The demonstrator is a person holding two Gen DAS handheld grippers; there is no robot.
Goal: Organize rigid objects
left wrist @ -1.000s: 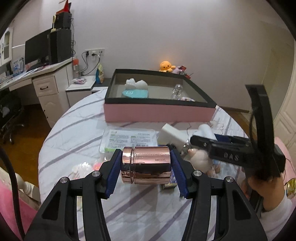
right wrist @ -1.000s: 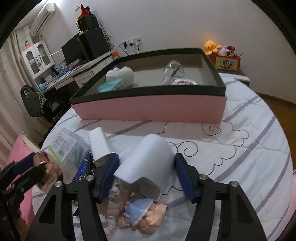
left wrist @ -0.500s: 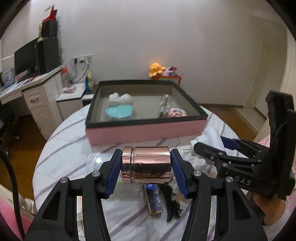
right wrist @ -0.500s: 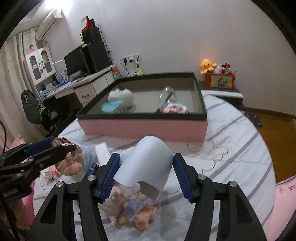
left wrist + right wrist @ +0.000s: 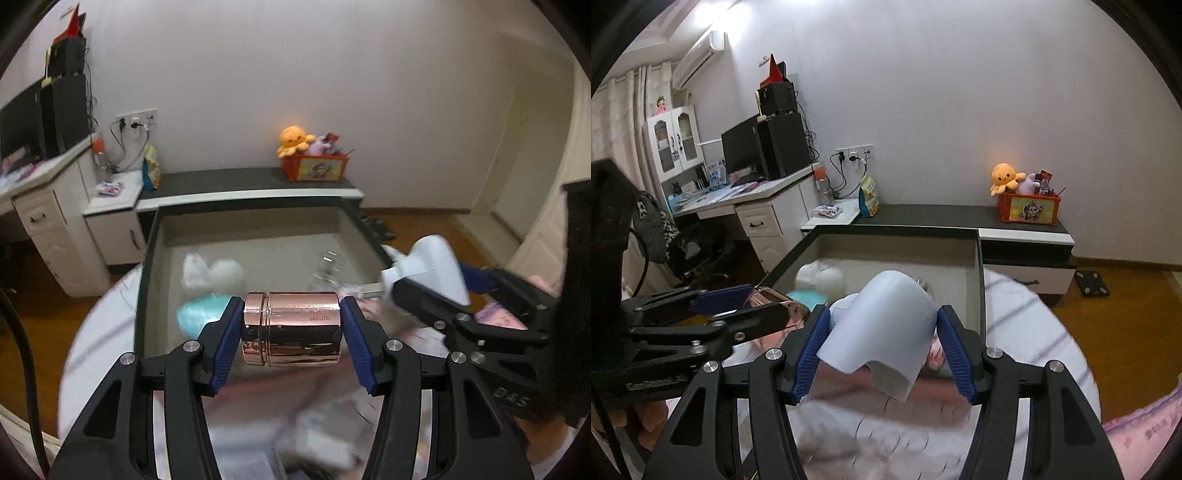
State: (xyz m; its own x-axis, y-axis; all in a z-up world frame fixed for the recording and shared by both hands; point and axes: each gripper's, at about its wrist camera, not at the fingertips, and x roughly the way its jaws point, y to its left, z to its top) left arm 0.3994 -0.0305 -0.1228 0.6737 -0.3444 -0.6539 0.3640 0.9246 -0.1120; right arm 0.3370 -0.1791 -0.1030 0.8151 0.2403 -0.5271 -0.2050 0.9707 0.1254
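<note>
My left gripper is shut on a rose-gold metal jar lying sideways, held above the near edge of the black-rimmed pink box. My right gripper is shut on a white plastic charger-like housing, held over the box's near right part. The right gripper also shows in the left wrist view, and the left gripper in the right wrist view. In the box lie a white heart-shaped object, a turquoise object and a clear glass piece.
The box stands on a round table with a striped white cloth. Blurred small items lie on the cloth near me. Behind are a low black-topped cabinet with an orange toy crate, and a desk at left.
Both grippers have risen and moved forward with their loads, from over the cloth's clutter to above the box's near edge. The box now fills the middle of both views.
</note>
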